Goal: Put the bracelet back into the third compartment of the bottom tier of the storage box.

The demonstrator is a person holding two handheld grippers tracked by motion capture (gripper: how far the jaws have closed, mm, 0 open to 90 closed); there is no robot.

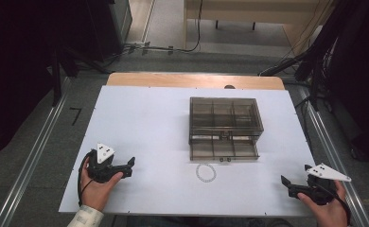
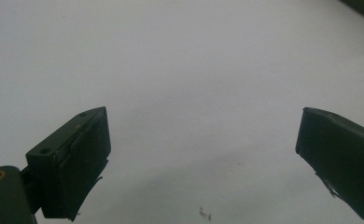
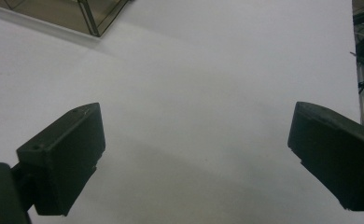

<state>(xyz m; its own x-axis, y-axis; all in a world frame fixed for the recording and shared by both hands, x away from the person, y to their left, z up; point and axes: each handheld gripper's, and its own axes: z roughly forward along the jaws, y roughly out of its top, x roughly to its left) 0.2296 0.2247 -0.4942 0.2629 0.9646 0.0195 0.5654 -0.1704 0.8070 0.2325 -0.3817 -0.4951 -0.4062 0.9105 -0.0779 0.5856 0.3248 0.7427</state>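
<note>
1. Smoky clear plastic box (image 1: 224, 127) sits mid-table, lid down; small bead ring (image 1: 206, 172) lies just in front of it on the white table (image 1: 140, 123).
2. My left claw (image 1: 129, 166) rests near the left edge, jaws spread wide, nothing between them.
3. My right claw (image 1: 286, 184) rests near the right front corner, also spread and empty.
4. Likely next: get the ring. Come down low and straddle it, pinching gently so it doesn't skid away.

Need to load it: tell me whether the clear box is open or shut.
Shut: the clear box has its lid lying flat, with the front latches down.
</note>
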